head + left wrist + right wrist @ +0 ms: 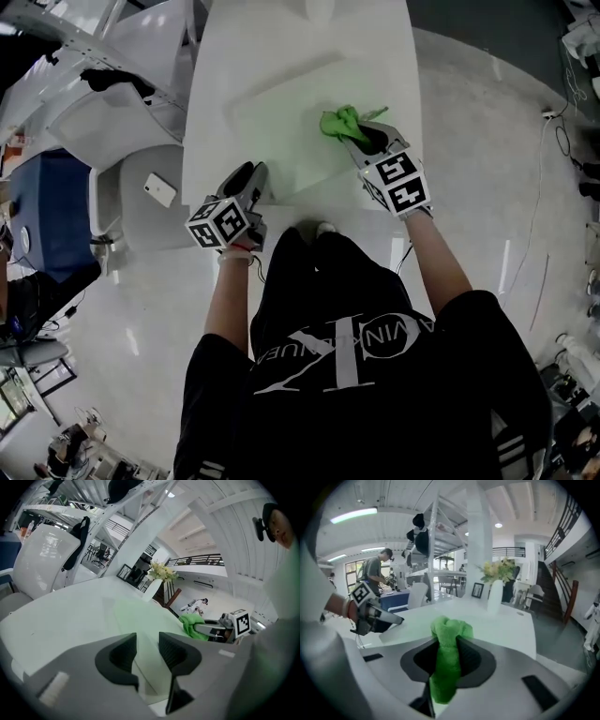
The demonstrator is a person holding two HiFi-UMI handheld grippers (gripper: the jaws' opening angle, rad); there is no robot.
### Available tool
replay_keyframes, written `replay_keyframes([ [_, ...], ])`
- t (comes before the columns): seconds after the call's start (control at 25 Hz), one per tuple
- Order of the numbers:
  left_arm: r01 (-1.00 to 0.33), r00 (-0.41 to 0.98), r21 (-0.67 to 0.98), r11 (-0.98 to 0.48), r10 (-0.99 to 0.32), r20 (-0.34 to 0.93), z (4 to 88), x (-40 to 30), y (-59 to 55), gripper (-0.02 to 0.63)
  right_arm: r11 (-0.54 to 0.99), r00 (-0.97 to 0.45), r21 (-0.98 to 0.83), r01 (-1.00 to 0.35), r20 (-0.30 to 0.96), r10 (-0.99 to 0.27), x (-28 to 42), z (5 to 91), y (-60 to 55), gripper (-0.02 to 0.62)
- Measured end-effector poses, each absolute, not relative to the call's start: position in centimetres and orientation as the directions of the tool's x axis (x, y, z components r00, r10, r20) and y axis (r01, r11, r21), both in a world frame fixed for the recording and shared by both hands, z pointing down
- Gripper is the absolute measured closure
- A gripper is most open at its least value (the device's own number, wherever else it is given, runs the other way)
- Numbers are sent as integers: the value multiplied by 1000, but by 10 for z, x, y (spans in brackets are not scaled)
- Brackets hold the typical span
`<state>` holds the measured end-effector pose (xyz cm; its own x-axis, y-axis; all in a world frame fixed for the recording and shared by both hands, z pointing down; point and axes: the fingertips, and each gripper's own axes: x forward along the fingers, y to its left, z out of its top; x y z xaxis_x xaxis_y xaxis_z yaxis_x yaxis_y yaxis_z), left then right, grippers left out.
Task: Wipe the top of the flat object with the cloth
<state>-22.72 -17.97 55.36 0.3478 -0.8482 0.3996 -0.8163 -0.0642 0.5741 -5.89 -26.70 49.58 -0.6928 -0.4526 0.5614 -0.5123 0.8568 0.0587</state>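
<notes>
Flat board (281,131) wipe under way: right gripper (364,141) clamped on green cloth (339,122).
Left gripper (248,180) jaws apart, empty, board corner just ahead; next, press cloth flat and sweep toward it.

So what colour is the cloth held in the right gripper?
The cloth is bright green; the right gripper view shows it best.

Floor (487,216): pale and glossy, shining all around the white worktop (281,56).
Seating: a white chair (103,122) off the worktop's left side.
Left edge: a blue cabinet (47,206).
Far end: a white column (478,541), and flowers in a vase (496,581).
Right: a dark-railed staircase (562,597).
Ceiling: a strip light (354,515), glowing.
</notes>
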Motion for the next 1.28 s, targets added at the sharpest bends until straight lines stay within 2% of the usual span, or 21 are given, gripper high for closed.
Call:
replay_keyframes([
  [0.52,-765,434,634,-113,-818,378,554,-219,-185,485,964,-752,89,-252,609,-253,-134,507,-169,522],
  [0.88,-805,429,576,-141,-809,402,553,-217,-183,485,988,-723,124,-90,674,-150,-164,528,-126,522],
  [1.0,-822,410,554,-134,-813,412,553,-218,-182,485,986,-715,110,-129,679,-169,-158,528,-135,522],
  [1.28,-865,390,478,-151,-801,454,552,-215,-183,485,927,-640,113,-357,694,-331,-93,530,-191,522],
])
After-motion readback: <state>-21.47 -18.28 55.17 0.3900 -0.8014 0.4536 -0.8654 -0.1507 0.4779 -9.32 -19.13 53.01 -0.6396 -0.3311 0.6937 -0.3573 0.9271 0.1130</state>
